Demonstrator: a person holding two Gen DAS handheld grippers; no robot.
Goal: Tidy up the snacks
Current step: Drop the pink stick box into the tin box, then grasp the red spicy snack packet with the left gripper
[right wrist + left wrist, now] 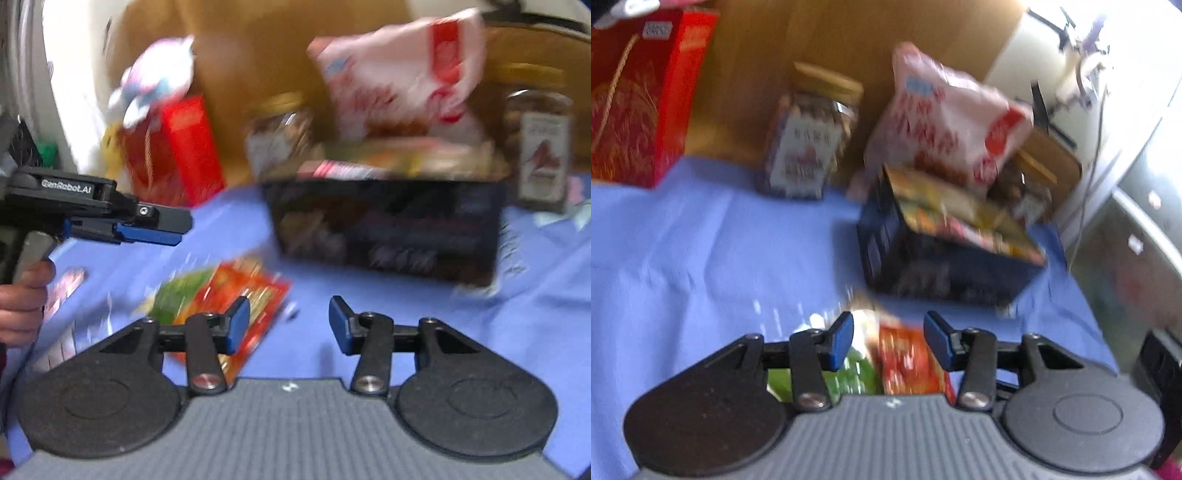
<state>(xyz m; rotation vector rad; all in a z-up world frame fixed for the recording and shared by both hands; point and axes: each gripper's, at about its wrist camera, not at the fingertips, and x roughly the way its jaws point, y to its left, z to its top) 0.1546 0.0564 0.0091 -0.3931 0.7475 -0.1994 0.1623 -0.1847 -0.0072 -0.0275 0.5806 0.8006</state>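
The left gripper (pixel 888 339) hangs with jaws spread over a red-and-green packet (pixel 221 299) lying flat on the blue cloth (pixel 701 258), pads not pressing it. The right gripper (pixel 289 325) is spread and empty, the packet at its 10 o'clock. A dark basket (pixel 388 229) of snacks stands at 12 o'clock.

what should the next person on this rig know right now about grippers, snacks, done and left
Left gripper: open, above the red-green snack packet, not gripping it.
Right gripper: open, nothing between the jaws.
The packet lies flat on the blue cloth, in front of the dark basket.
Done: the basket already holds several packets, with the large pink-white bag on top.
Left: the loose packet still needs to go in. Two jars and the red box stand outside the basket; views are blurred.
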